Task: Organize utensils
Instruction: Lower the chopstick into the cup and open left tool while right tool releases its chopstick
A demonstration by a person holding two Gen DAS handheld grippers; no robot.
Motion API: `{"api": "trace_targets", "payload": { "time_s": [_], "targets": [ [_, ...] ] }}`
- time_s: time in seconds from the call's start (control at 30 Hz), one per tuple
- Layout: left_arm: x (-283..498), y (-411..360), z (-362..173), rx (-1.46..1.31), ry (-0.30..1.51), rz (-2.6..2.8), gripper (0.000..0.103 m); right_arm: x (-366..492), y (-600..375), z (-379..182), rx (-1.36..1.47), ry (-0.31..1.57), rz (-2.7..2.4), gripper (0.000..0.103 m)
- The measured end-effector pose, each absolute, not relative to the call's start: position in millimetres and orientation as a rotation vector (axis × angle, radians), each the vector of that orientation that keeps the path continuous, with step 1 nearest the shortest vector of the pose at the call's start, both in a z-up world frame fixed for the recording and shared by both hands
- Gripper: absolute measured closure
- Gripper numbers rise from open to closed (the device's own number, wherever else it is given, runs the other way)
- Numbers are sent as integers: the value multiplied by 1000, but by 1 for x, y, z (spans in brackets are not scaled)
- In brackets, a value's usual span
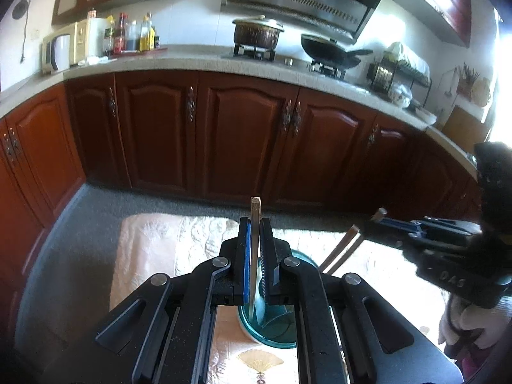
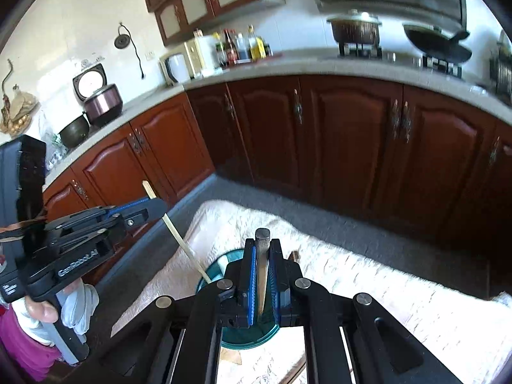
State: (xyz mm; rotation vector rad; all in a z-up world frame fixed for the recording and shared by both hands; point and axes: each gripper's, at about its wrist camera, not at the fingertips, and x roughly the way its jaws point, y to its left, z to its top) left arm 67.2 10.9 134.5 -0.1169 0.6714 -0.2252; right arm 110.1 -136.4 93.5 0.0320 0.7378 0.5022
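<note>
My left gripper [image 1: 255, 224] is shut on a pale chopstick [image 1: 255, 211] held upright, its lower end inside a teal glass cup [image 1: 275, 329] on the table. My right gripper [image 2: 262, 246] is shut on a dark-tipped chopstick [image 2: 262, 240], also standing over the cup [image 2: 236, 339]. Two more chopsticks [image 1: 342, 249] lean out of the cup. The right gripper [image 1: 382, 216] shows at the right of the left wrist view. The left gripper [image 2: 156, 204] with its chopstick [image 2: 179, 236] shows at the left of the right wrist view.
The cup stands on a cream embroidered tablecloth [image 1: 166, 243]. Beyond the table are a grey floor [image 1: 80, 224], red-brown cabinets [image 1: 243, 134] and a counter with a pot [image 1: 257, 33], a wok [image 1: 329, 51], bottles and a dish rack.
</note>
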Motion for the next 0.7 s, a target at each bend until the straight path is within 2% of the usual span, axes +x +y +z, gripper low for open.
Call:
{"api": "trace_targets", "payload": {
  "time_s": [0.2, 0.23, 0.33, 0.43, 0.53, 0.6, 0.7],
  "targets": [
    [74, 8, 118, -129, 720, -229, 99, 119, -148, 86, 105, 734, 486, 95],
    [74, 7, 117, -129, 724, -230, 99, 119, -150, 86, 115, 732, 491, 92],
    [74, 9, 116, -139, 731, -230, 99, 116, -153, 87, 140, 731, 504, 73],
    [76, 12, 115, -163, 747, -234, 95, 110, -152, 88, 134, 727, 505, 72],
    [73, 13, 116, -168, 750, -236, 87, 104, -154, 91, 148, 730, 508, 69],
    [69, 13, 116, -172, 752, -240, 76, 99, -156, 93, 152, 727, 513, 68],
    [62, 13, 116, -175, 750, -244, 70, 93, -159, 94, 154, 727, 510, 65]
  ]
}}
